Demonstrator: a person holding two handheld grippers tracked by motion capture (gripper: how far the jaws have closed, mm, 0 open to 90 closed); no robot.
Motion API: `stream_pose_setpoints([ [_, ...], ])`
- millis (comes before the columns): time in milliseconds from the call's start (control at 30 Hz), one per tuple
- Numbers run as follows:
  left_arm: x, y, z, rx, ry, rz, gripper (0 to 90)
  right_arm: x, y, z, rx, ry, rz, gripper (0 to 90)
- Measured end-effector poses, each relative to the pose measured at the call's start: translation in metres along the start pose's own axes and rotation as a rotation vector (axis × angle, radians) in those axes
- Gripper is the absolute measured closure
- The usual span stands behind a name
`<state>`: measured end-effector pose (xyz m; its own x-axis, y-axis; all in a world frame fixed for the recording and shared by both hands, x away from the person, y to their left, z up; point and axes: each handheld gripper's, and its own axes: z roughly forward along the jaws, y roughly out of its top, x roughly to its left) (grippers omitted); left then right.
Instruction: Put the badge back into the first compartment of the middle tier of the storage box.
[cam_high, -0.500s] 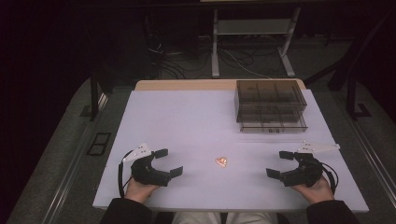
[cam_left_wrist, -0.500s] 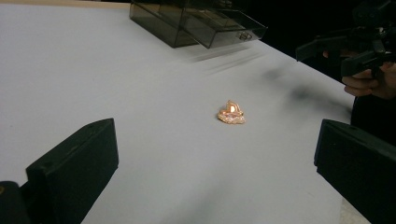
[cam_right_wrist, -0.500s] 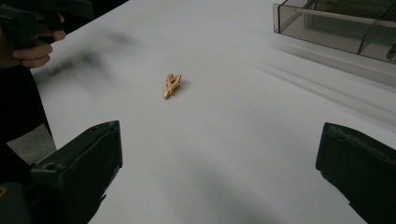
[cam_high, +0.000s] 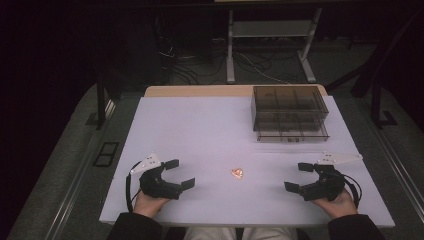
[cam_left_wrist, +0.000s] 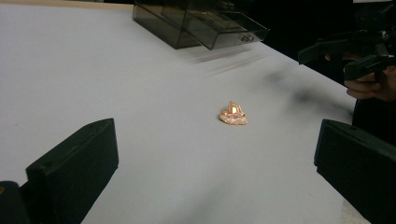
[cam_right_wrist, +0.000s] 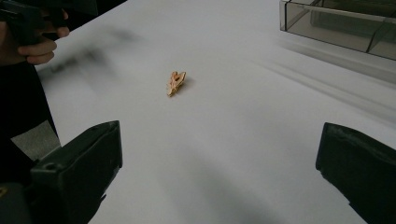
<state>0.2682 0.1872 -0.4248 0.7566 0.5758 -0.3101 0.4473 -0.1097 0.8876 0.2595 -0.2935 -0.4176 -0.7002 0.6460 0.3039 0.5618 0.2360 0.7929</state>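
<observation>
A small gold and pink trinket (cam_high: 237, 173) lies on the white table (cam_high: 210, 135), midway between my two grippers. It sits ahead of the jaws in the left gripper view (cam_left_wrist: 233, 114) and in the right gripper view (cam_right_wrist: 176, 82). My left gripper (cam_high: 179, 173) rests near the front edge to the trinket's left, open and holding nothing. To the trinket's right my right gripper (cam_high: 299, 177) is open too, with nothing between its jaws. Both point inward at the trinket from a short distance.
A smoky transparent drawer box (cam_high: 290, 113) stands at the back right of the table, its lower drawer pulled out a little. A metal stand (cam_high: 272, 30) and cables lie on the dark floor beyond the table's far edge.
</observation>
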Motion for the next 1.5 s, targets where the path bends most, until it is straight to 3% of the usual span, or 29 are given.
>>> stream_pose_setpoints([
  [267,0.0,0.0,0.001,0.004,-0.007,-0.004,0.0,0.0,0.0,-0.001,0.0,0.004,-0.003,0.1],
  [500,0.0,-0.001,0.001,0.005,-0.003,-0.009,0.0,0.0,0.004,0.002,0.032,0.015,-0.023,0.1],
  [700,0.001,-0.002,0.002,0.004,0.005,-0.019,0.0,0.001,0.012,0.002,0.069,0.027,-0.035,0.1],
  [1500,0.003,-0.004,-0.001,-0.013,0.024,-0.037,0.0,0.008,0.046,0.004,0.13,0.071,-0.087,0.1],
])
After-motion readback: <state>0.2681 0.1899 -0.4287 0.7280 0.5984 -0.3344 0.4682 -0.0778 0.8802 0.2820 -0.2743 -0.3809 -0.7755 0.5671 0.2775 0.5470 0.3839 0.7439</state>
